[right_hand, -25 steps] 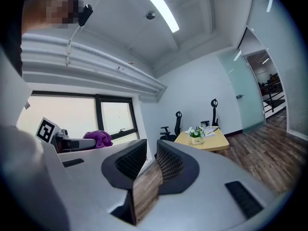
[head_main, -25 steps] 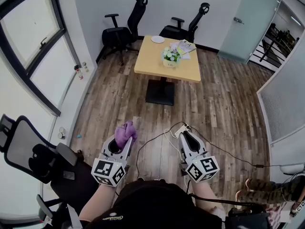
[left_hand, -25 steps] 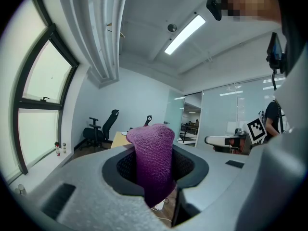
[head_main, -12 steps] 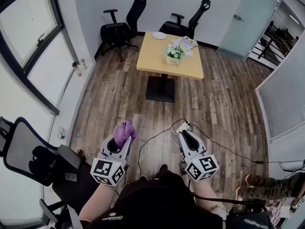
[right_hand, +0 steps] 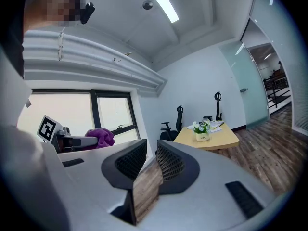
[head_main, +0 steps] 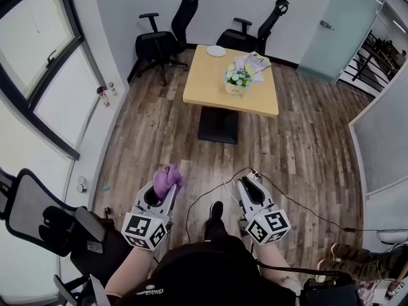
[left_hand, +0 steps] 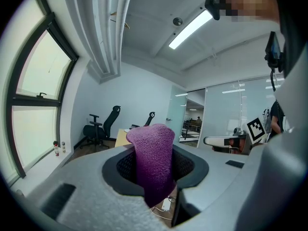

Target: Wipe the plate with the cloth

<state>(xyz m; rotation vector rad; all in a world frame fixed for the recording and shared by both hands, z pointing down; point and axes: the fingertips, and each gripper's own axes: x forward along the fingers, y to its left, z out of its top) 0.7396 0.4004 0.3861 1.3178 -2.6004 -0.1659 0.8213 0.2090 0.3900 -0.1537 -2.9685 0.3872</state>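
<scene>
Plate on far table, past flowers.

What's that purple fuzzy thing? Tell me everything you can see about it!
It is a purple cloth, soft-looking, with a nubbly knitted weave. The left gripper has its jaws shut on it, so it stands bunched up between them, its rounded top poking out past their tips and its lower end hanging down. Nothing else touches it. It is held in the air above the wooden floor, well short of the table.
</scene>
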